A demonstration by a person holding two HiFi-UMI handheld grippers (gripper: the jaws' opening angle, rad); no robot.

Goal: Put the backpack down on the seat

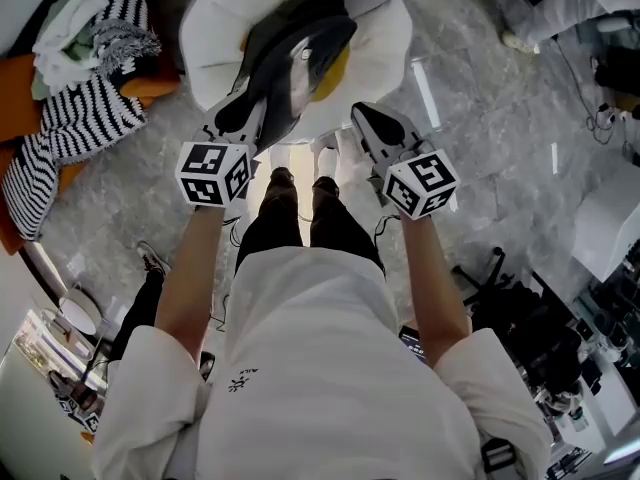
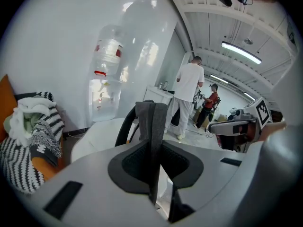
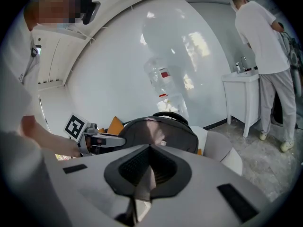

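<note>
A dark grey backpack [image 1: 295, 53] with a yellow patch hangs just above the white padded seat [image 1: 385, 48]. My left gripper [image 1: 240, 118] is at the pack's near left side. In the left gripper view, the left gripper [image 2: 154, 150] is shut on a grey shoulder strap [image 2: 151, 124] that runs upright between its pads. My right gripper [image 1: 362, 116] is off the pack's right side, over the seat's front edge. The right gripper view shows the right gripper [image 3: 150, 167] shut on a thin strap, with the backpack [image 3: 161, 131] bulging straight ahead.
Striped clothes [image 1: 80, 118] lie heaped on an orange couch at the left. A person in white [image 2: 187, 93] stands at a white table further back. A clear water bottle [image 2: 106, 89] stands by the wall. Dark equipment [image 1: 540, 328] crowds the floor at the right.
</note>
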